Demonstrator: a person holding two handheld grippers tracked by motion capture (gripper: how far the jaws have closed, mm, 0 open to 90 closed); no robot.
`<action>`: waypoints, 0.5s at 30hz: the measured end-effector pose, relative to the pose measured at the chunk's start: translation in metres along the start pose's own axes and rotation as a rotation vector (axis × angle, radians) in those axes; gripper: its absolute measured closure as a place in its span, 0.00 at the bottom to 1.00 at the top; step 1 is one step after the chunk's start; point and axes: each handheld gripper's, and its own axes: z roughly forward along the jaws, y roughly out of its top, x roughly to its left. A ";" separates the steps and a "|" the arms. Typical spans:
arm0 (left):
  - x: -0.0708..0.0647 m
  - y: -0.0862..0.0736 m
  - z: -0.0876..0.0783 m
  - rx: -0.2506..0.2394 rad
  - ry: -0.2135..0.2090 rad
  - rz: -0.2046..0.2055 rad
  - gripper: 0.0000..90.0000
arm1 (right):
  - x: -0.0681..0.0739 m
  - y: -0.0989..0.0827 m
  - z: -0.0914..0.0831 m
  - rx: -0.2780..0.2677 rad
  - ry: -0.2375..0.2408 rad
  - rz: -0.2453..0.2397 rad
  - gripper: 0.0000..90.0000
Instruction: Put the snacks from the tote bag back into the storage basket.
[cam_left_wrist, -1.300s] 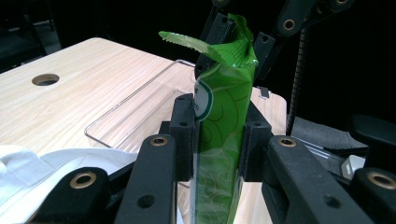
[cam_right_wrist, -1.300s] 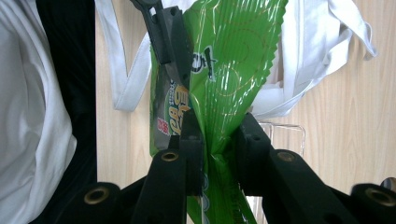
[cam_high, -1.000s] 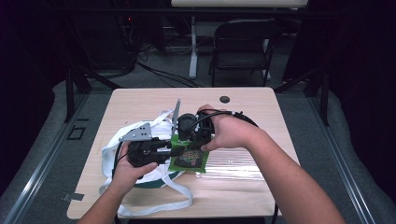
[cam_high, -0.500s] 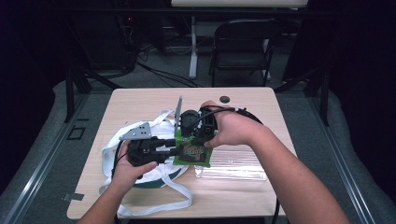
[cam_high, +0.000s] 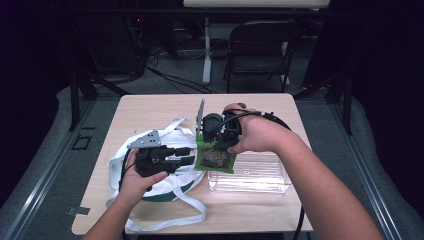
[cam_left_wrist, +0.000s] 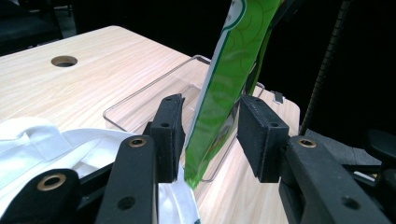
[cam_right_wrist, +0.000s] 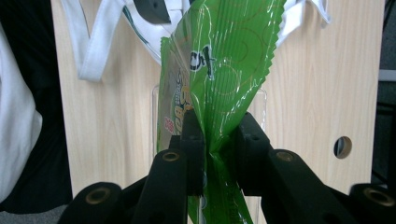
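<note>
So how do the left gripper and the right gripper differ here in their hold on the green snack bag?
The right gripper is clamped on the green snack bag, its film creased between the pads; the left gripper has just been opening, and a gap shows beside the bag at its pads. In the high view, the right gripper comes at the bag's top from above, the left gripper from the side. Both have the bag between their jaws.

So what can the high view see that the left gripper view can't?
High view: the chair behind the table, and the right claw pinching the green snack bag at its top. Left gripper view: up close, the left claw has the bag between its pads without squeezing it; its jaws have just been opening. Both: the bag, the clear tray, the white cloth bag and the wooden table.
</note>
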 end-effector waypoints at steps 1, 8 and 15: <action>0.001 0.000 0.000 -0.001 0.005 -0.005 0.68 | -0.001 -0.001 -0.001 0.003 -0.004 0.001 0.85; 0.006 -0.003 -0.002 0.006 0.023 -0.021 0.68 | -0.008 -0.012 -0.004 0.015 -0.019 0.023 0.85; 0.011 -0.006 -0.006 0.003 0.048 -0.032 0.68 | -0.018 -0.030 -0.002 0.037 -0.051 0.058 0.85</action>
